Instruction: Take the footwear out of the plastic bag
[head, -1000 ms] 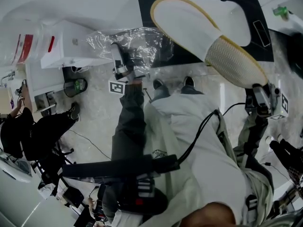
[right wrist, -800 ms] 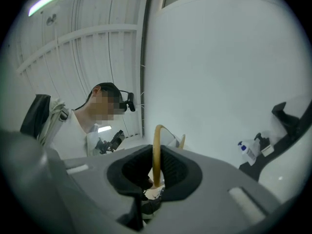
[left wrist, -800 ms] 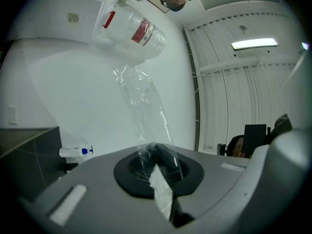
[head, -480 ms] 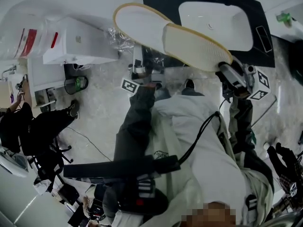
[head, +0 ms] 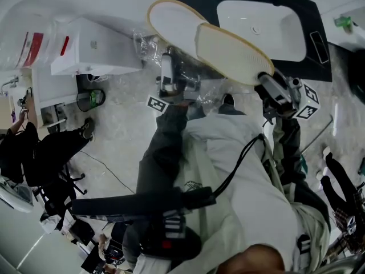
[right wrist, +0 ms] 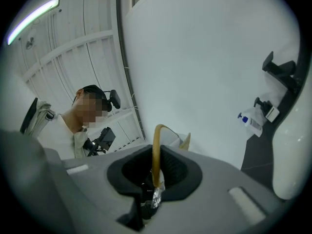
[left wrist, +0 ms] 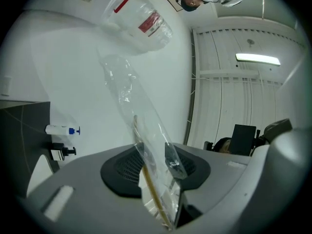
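Observation:
Two white slippers with tan rims are held up in the air, one (head: 231, 50) overlapping the other (head: 171, 21). My right gripper (head: 268, 84) is shut on a slipper's tan rim (right wrist: 157, 150) at the heel end. The clear plastic bag (head: 145, 41) hangs crumpled just left of and below the slippers. My left gripper (head: 167, 76) is under the slippers' toe end, and its jaws are opening. The bag's film (left wrist: 131, 101) runs loosely through the gap of the left gripper (left wrist: 156, 162), beside a tan slipper edge (left wrist: 153, 194).
Behind the slippers is a black counter with a white sink (head: 259, 16). A white cabinet (head: 94, 50) stands at the left with a small bin (head: 91, 101) below it. A person in black (head: 34, 158) sits at far left. A soap bottle (left wrist: 61, 130) stands on the counter.
The right gripper has carried the slippers up and to the left. The bag, spread out earlier, is now bunched near the left gripper, which has shifted right.

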A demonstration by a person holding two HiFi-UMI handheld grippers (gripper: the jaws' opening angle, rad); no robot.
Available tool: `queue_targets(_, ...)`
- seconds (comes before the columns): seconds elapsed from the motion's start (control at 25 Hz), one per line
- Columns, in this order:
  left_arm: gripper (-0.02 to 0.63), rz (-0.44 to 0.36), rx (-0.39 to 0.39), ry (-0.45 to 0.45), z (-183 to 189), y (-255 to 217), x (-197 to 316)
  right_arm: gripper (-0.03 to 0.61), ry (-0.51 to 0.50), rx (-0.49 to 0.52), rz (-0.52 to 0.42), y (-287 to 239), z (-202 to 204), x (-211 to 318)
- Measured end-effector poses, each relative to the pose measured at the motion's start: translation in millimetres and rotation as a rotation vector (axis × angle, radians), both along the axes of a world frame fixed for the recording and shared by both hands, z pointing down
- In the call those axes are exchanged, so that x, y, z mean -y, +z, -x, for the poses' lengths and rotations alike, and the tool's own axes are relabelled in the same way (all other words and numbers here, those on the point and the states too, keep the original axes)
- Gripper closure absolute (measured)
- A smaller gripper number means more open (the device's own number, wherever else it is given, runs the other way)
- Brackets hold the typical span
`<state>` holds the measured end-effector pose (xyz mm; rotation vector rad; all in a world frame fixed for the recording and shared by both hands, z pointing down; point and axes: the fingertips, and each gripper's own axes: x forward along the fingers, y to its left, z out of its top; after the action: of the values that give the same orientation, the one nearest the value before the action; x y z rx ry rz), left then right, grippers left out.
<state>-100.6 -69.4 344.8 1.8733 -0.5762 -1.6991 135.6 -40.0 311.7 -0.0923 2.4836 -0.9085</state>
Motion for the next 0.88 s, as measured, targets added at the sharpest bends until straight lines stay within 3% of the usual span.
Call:
queue_targets(0.32,0.435,-0.041,-0.007,0.038,-8,-6,-1,0.538,-0.013,-0.01,-0.032,-6,8,-4)
queue_targets(0.56,0.417,-0.092,-0.019,0.104,-18,-20,-2,0.537,-0.137,-0.038,0.012,12,30,-19)
queue_targets(0.68,0.467,-0.082,-0.017,0.101,-14,-16,-3,0.531,-0.128,-0.093,-0.005,22,35,-21)
queue_targets(0.88,0.508,-0.07,0.026,0.086,-10,-10,-8,0.511,-0.069,-0.266,-0.136,33,35,-32)
